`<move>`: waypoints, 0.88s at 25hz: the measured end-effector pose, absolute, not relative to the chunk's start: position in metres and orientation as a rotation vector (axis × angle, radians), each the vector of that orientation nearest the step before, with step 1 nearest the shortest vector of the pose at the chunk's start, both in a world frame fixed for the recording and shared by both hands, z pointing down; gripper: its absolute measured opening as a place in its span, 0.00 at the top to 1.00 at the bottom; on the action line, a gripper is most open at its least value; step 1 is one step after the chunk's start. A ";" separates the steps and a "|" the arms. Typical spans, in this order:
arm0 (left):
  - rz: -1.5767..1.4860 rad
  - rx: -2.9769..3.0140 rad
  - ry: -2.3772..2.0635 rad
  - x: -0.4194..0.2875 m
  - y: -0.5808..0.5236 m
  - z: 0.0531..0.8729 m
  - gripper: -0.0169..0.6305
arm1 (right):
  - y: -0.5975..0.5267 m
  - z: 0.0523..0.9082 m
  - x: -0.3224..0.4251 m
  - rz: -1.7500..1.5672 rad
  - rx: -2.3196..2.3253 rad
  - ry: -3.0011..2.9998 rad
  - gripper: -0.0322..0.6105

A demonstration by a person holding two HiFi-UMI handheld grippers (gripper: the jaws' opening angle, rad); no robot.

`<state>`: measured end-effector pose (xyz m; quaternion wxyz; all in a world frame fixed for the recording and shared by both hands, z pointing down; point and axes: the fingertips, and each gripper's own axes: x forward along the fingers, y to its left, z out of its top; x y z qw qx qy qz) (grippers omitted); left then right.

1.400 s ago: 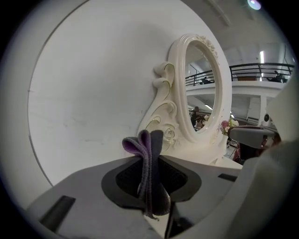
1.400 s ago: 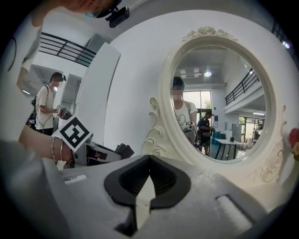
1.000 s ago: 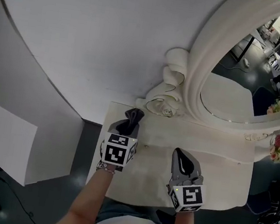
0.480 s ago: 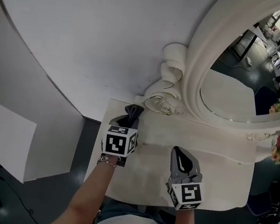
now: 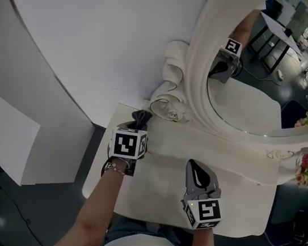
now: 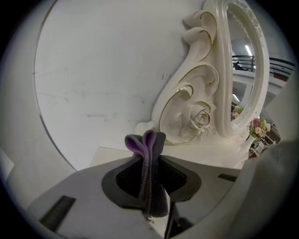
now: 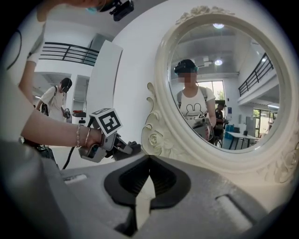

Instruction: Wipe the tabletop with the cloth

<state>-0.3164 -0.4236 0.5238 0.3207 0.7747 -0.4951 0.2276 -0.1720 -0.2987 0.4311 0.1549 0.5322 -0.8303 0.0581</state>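
Clamped on the dark grey-purple knit cloth (image 6: 150,177) at the cream tabletop's (image 5: 163,175) back-left corner, the left gripper (image 5: 138,123) seemed ready to wipe, needing downward pressure next; the right gripper (image 5: 196,169) hovered closed, empty.

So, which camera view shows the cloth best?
The left gripper view: the cloth fills its middle, folded, pinched by the left gripper. The head view shows only a dark tip; the right gripper view, a small distant bit.

grey cloth (image 6: 149,172) with purple folds, cream tabletop (image 5: 156,186), ivory mirror frame (image 6: 187,105) with gold-lined scrolls, white wall (image 6: 103,70)
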 end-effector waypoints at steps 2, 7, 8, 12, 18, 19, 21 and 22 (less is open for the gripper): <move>0.580 2.021 -1.275 -0.307 -0.419 0.524 0.83 | -0.296 0.428 -0.162 0.162 1.511 -2.400 0.95; 0.585 1.976 -1.308 -0.284 -0.412 0.523 0.83 | -0.286 0.424 -0.135 0.151 1.476 -2.434 0.95; 0.584 1.971 -1.315 -0.280 -0.411 0.523 0.83 | -0.283 0.424 -0.128 0.153 1.476 -2.438 0.95; 0.583 1.960 -1.330 -0.260 -0.404 0.521 0.83 | -0.273 0.422 -0.099 0.169 1.508 -2.443 0.95; 0.594 1.953 -1.346 -0.229 -0.397 0.521 0.83 | -0.258 0.423 -0.064 0.187 1.544 -2.446 0.95; 0.595 1.951 -1.348 -0.224 -0.397 0.520 0.83 | -0.256 0.423 -0.058 0.189 1.550 -2.446 0.95; 0.597 1.948 -1.352 -0.214 -0.395 0.520 0.83 | -0.254 0.423 -0.046 0.192 1.563 -2.443 0.95; 0.600 1.948 -1.356 -0.210 -0.395 0.520 0.83 | -0.253 0.423 -0.040 0.193 1.571 -2.441 0.95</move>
